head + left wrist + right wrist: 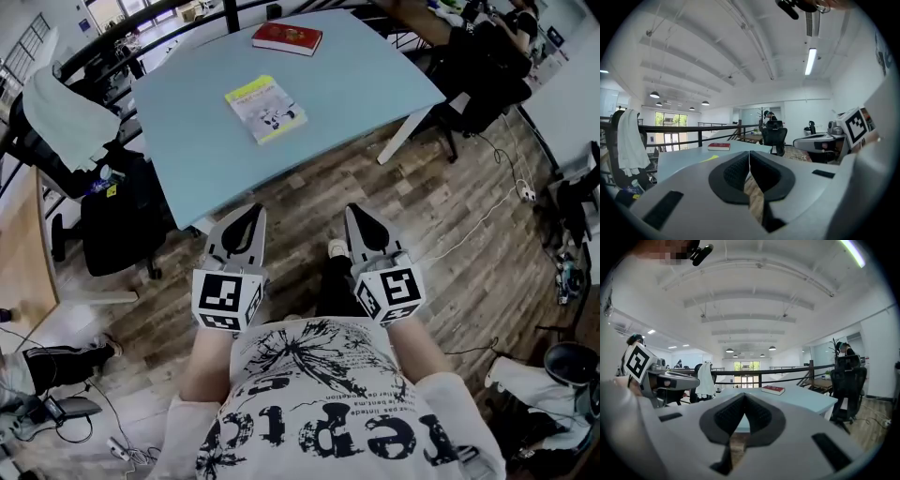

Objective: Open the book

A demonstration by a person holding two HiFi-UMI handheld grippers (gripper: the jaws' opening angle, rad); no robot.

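Yellow book closed, flat, long axis diagonal

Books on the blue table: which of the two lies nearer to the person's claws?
The yellow book: it lies near the middle of the table, while the red book sits beyond it at the far edge.

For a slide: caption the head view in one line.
Both shut and empty, the left gripper and right gripper hover short of a blue table bearing a yellow book and a red book.
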